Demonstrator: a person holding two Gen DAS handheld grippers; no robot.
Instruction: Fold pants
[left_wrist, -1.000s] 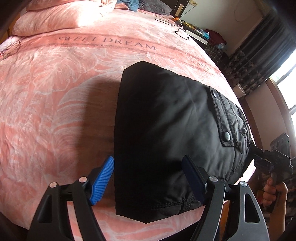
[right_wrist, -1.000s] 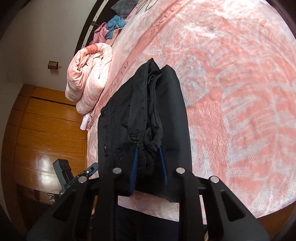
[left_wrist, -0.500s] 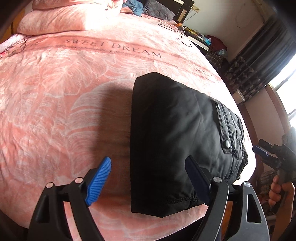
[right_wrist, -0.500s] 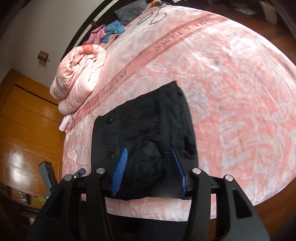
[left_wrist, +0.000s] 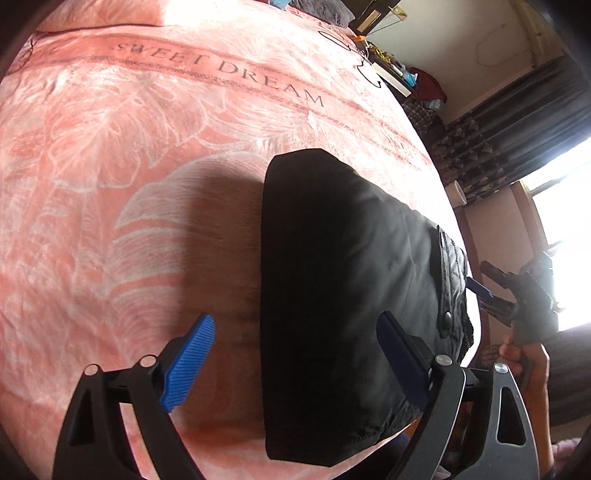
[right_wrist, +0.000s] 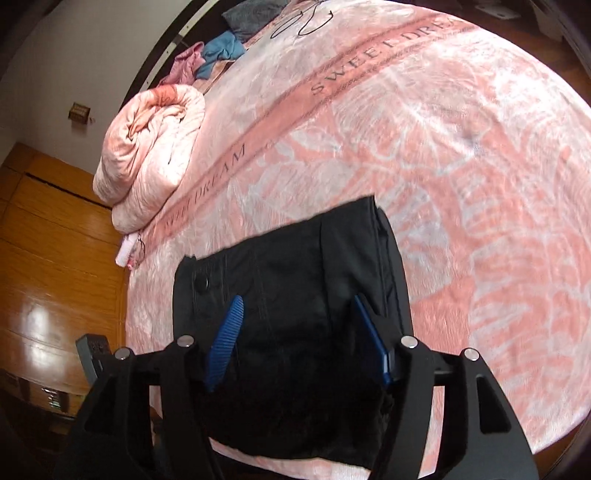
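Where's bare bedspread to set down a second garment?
Free: the wide pink bedspread between the folded black pants and the SWEET DREAM lettering. Crowded: the head end, with the rolled quilt and loose clothes.

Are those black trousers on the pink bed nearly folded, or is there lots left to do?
Nearly done, by the look of it. The black pants already lie as a compact folded rectangle on the pink bedspread. Nothing is in hand: the left gripper and right gripper both hover above the bundle with jaws open. What is left, at most, seems to be smoothing the bundle, or perhaps one more fold.
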